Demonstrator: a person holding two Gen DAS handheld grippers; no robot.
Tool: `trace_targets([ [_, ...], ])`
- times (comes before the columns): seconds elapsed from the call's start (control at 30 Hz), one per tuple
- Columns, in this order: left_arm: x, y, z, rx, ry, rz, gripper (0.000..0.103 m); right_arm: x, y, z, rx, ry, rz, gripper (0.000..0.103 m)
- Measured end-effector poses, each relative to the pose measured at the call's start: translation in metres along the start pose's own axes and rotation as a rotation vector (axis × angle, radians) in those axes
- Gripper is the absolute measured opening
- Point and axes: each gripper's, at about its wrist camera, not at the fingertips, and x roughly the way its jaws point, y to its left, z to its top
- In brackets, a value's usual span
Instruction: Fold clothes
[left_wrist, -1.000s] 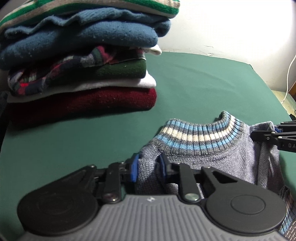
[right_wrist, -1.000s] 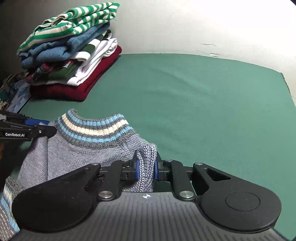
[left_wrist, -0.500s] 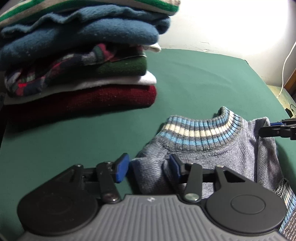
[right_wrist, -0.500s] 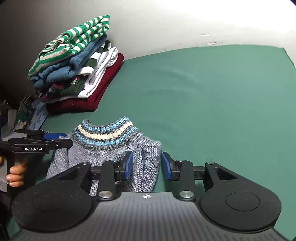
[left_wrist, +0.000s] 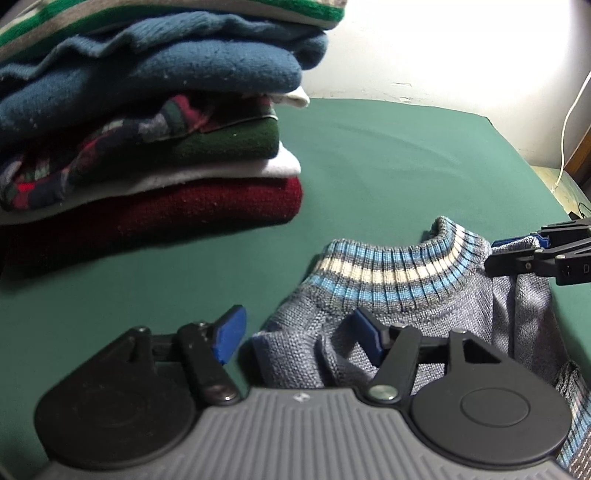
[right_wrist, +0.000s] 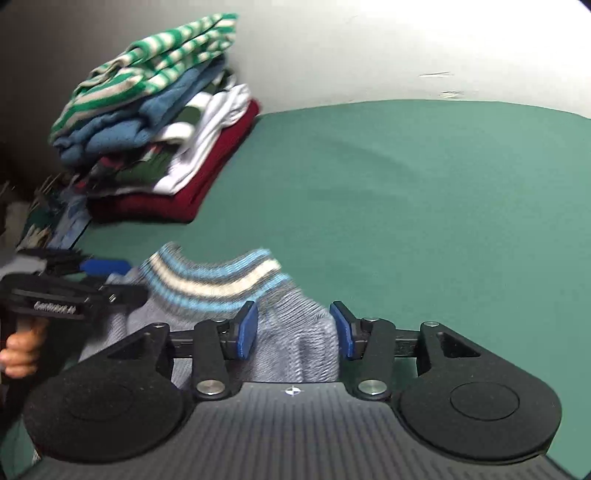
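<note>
A folded grey knit sweater (left_wrist: 436, 306) with a blue and cream striped collar lies on the green cloth. My left gripper (left_wrist: 299, 332) is at its left shoulder, jaws opening, pads off the knit, a fold of the shoulder lying loose between them. My right gripper (right_wrist: 293, 330) is at the other shoulder (right_wrist: 295, 339), jaws opening too, the cloth between the blue pads but not pinched. Each gripper shows in the other's view: the right gripper (left_wrist: 535, 254) at the right edge, the left gripper (right_wrist: 85, 280) at the left edge, with a hand (right_wrist: 22, 350) on its grip.
A tall stack of folded clothes (left_wrist: 147, 140) stands at the back left, dark red at the bottom, green-and-white stripes on top (right_wrist: 147, 70). The green cloth (right_wrist: 406, 192) stretches to a pale wall. A white cable (left_wrist: 565, 122) hangs at the far right.
Both grippers, pinched on the sweater's shoulders a second ago, have opened and let the knit go. The sweater has settled flat on the cloth. The right view has swung slightly.
</note>
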Motion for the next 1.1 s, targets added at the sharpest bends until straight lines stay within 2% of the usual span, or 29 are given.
trace_targets([
  [0.07,0.002,0.000,0.000,0.005,-0.001,-0.004,0.066,0.000,0.001,0.001,-0.030,0.017,0.010,0.020],
  [0.13,0.002,0.000,0.000,0.008,0.000,-0.006,0.066,-0.001,0.001,0.002,-0.049,0.026,0.005,0.016],
  [0.2,0.003,-0.001,0.000,0.018,0.004,-0.004,0.067,0.001,-0.001,0.002,-0.037,0.023,-0.010,0.018],
  [0.3,0.004,-0.004,0.000,0.044,0.012,-0.023,0.077,0.002,0.002,-0.001,-0.037,0.004,-0.008,0.031],
  [0.37,0.005,-0.009,-0.002,0.066,0.012,-0.013,0.079,0.001,0.003,-0.002,-0.038,-0.007,-0.024,0.033],
  [0.5,0.002,-0.016,-0.006,0.084,0.008,-0.010,0.072,-0.003,0.002,-0.006,-0.017,-0.027,-0.070,0.033],
  [0.63,0.000,-0.013,-0.008,0.063,0.000,-0.026,0.069,-0.007,-0.002,-0.008,-0.022,-0.021,-0.060,0.033],
  [0.67,0.000,-0.014,-0.008,0.060,0.000,-0.028,0.066,-0.005,-0.001,-0.007,-0.023,-0.014,-0.048,0.033],
  [0.73,-0.001,-0.018,-0.007,0.073,-0.003,-0.024,0.060,-0.002,0.001,-0.005,-0.033,-0.002,-0.030,0.025],
  [0.8,-0.003,-0.023,-0.008,0.095,-0.008,-0.022,0.054,0.001,0.007,-0.003,-0.062,0.002,-0.053,0.017],
  [0.9,-0.003,-0.021,-0.008,0.085,-0.013,-0.017,0.043,-0.001,0.009,-0.002,-0.055,0.002,-0.071,0.015],
  [0.97,-0.002,-0.018,-0.007,0.074,-0.016,-0.013,0.021,-0.005,0.006,-0.004,-0.040,-0.009,-0.072,0.014],
  [1.0,-0.003,-0.017,-0.007,0.069,-0.018,-0.013,0.016,-0.007,0.004,-0.004,-0.030,-0.014,-0.073,0.013],
  [1.1,-0.006,-0.014,-0.007,0.057,-0.023,-0.018,0.015,-0.013,-0.002,-0.005,-0.012,-0.023,-0.065,0.013],
])
